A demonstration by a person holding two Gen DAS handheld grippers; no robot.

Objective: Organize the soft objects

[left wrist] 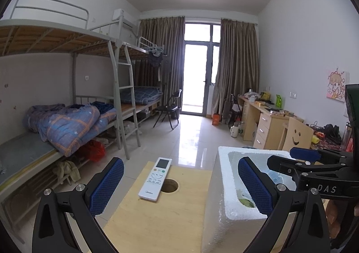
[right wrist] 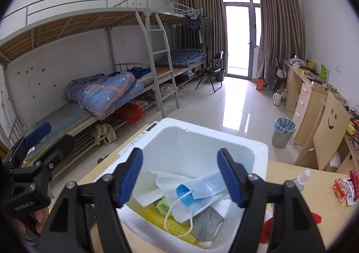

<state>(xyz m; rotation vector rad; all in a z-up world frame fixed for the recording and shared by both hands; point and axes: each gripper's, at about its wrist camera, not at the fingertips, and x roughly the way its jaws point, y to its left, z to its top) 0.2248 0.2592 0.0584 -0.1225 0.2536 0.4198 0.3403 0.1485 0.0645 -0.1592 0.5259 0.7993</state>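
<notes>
1. The step in hand looked like the drop-off or the check after it: the soft things already lay inside the white foam box [right wrist: 260,152], which stood on the wooden bench [right wrist: 314,203].
2. To do it well, the right gripper [right wrist: 186,176] should be kept over the middle of the box opening, clear of the foam rim, which would chip or tip if knocked.
3. Any further soft piece should be released low, over the pile, so it does not slide over the wall.
4. The right gripper hung above the box with its jaws wide apart, holding nothing and touching nothing.
5. Below it lay a blue face mask [right wrist: 202,188] with its ear loop trailing, white tissue [right wrist: 154,188], a grey cloth [right wrist: 206,223] and a yellow mesh piece [right wrist: 172,223].
6. The left gripper [left wrist: 179,185] was also spread wide and empty, above the bench just beside the box.
7. A white remote [left wrist: 154,179] lay on the bench between its fingers, seemingly untouched, though contact was hard to judge.
</notes>
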